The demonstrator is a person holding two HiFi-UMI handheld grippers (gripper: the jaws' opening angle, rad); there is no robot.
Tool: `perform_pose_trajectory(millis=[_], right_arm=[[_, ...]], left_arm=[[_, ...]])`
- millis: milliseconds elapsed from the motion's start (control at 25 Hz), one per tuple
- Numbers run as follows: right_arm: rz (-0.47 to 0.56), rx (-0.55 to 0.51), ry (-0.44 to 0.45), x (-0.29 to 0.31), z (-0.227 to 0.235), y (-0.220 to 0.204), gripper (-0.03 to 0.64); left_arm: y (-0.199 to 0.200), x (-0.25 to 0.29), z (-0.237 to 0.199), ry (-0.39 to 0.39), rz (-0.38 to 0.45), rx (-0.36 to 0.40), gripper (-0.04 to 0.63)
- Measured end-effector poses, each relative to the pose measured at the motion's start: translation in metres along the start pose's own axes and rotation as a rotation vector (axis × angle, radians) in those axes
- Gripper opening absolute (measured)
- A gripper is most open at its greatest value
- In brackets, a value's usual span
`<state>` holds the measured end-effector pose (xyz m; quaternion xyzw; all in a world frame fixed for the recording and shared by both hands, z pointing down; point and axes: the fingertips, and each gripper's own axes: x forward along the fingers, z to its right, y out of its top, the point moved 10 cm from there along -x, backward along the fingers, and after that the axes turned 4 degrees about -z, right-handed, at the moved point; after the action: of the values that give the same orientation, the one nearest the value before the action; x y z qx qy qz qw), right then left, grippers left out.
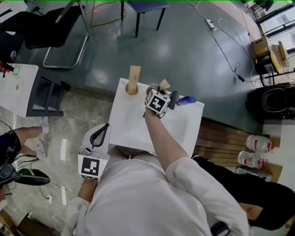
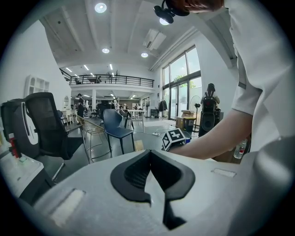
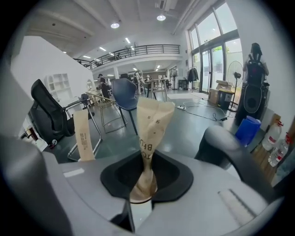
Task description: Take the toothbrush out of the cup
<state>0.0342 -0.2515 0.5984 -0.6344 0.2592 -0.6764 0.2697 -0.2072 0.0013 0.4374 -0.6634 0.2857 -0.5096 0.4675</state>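
A toothbrush in a tan paper wrapper (image 3: 151, 124) stands upright between my right gripper's (image 3: 146, 171) jaws, which pinch its lower part just above a brown cup rim. In the head view that gripper (image 1: 159, 91) is over the far side of the white table (image 1: 138, 124), with the wrapper's top (image 1: 164, 84) poking out beyond it. A second wrapped toothbrush (image 1: 133, 77) stands in a brown cup (image 1: 132, 91) to the left; it also shows in the right gripper view (image 3: 83, 133). My left gripper (image 1: 99, 136) hangs by the table's near left edge, shut and empty (image 2: 150, 171).
A blue object (image 1: 186, 100) lies on the table right of my right gripper. A black office chair (image 1: 50, 27) and a blue chair (image 1: 147, 7) stand beyond the table. Another white table (image 1: 16, 90) is at left, water bottles (image 1: 256, 150) and a speaker (image 1: 274, 101) at right.
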Motion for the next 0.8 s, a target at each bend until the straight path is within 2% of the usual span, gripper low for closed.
perform_pose_trajectory(millis=[800], right_arm=[[0.162,-0.176,0.16,-0.043,-0.007,0.009,0.037]], left_arm=[[0.002,0.01,0.021,-0.024,0.02,-0.003,0.006]])
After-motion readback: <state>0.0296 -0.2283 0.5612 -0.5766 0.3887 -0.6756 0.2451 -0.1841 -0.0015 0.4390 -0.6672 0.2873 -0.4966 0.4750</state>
